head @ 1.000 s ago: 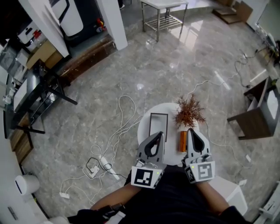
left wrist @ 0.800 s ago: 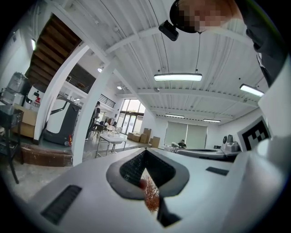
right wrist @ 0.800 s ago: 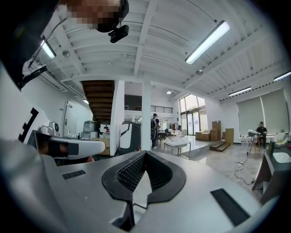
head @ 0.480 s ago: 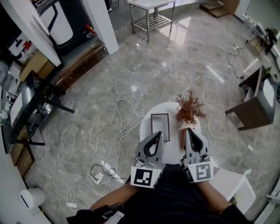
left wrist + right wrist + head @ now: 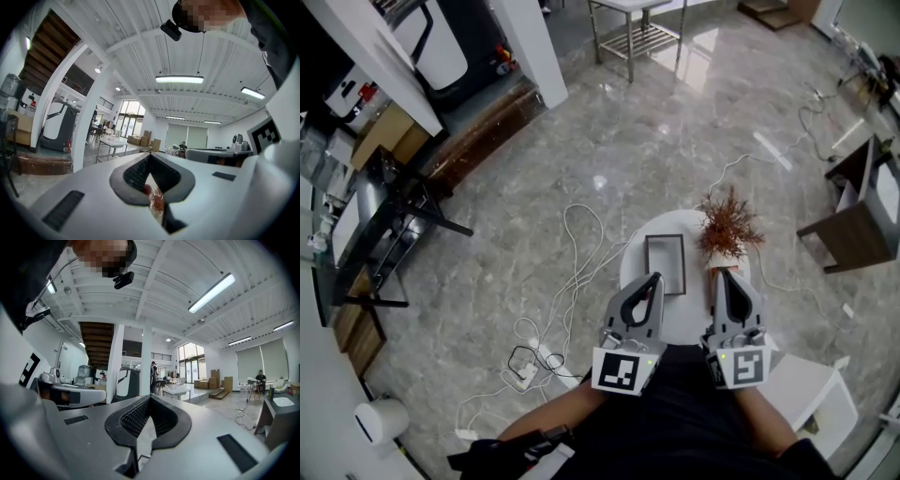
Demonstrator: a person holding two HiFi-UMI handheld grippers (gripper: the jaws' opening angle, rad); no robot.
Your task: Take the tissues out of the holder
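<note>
One second on, found little altered for the job: saw the whole scene slide slightly rightward in the head view, more a turn of the head than any shift of the things. Kept the left hand-held gripper [image 5: 653, 279] and the right hand-held gripper [image 5: 723, 275] side by side over the near edge of the round white tabletop [image 5: 631, 272], much as before. Left the holder [image 5: 666, 237], a dark-rimmed rectangle, lying flat near the tabletop's middle, just beyond the left tips. Made out a pale filling inside its rim, probably the tissues [image 5: 666, 267], though too small to be sure. Noted a dried reddish plant [image 5: 729, 228] just right of the holder, ahead of the right tips.

Read both pairs of jaws as pressed together at the tips, clamping nothing. Glimpsed only the plant, well off, through the slit of the left pair, and pale floor through the right. Touched neither holder nor tabletop, so far as could be seen. Judged no grip on the tissues at this moment.
</note>
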